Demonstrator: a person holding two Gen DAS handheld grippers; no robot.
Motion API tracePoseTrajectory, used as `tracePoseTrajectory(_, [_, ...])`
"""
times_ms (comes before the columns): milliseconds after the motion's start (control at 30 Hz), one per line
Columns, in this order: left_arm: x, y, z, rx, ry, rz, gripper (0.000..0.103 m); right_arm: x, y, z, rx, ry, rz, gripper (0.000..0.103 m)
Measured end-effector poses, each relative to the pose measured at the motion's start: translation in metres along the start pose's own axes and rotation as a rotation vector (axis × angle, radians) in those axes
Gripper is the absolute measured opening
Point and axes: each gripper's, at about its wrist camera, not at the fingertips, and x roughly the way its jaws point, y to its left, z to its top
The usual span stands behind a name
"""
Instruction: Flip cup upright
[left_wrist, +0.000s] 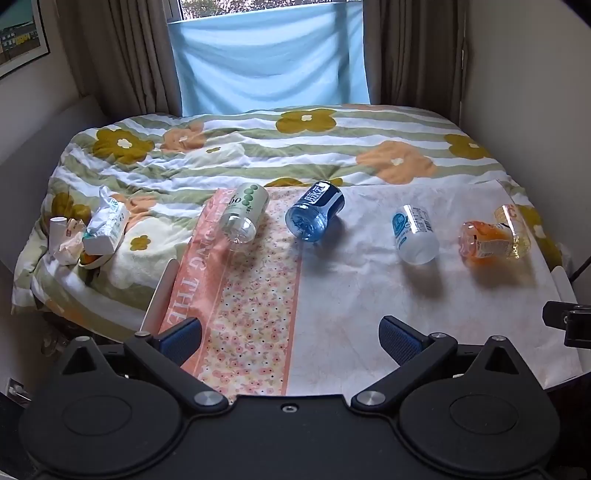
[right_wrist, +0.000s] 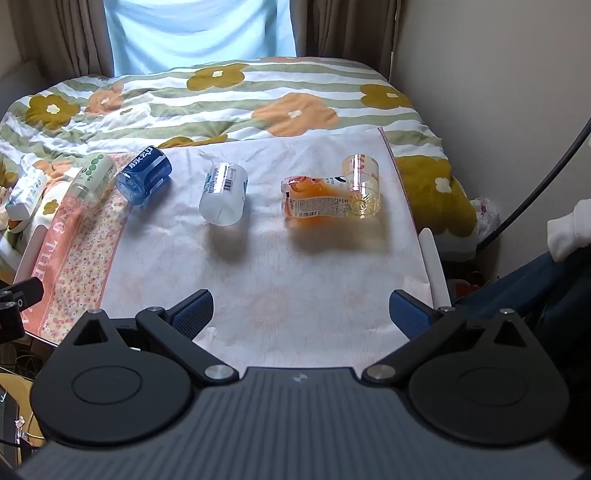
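We hold both grippers, left gripper (left_wrist: 290, 339) and right gripper (right_wrist: 301, 312), fingers released, near five cups lying sideways: the blue cup (left_wrist: 314, 211) lies left, the orange cup (right_wrist: 314, 201) right.

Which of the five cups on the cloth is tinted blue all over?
The blue cup, second from the left in the row, lying on its side. Its neighbours are the green-dotted cup and the clear cup with a barcode label.

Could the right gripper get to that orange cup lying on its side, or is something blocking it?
Probably yes. The right gripper is open, and only bare cloth lies between it and the orange cup. The yellow cup touches its far end, so a grasp there could be crowded.
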Motion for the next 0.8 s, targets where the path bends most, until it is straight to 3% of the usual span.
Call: tracePoseTrajectory(800, [-0.0018, -0.0021, 0.0028, 0.014, -0.013, -0.012, 0.103, -0.0009, 0.0027, 0.0009, -0.001, 0.0, -0.003, 0.103])
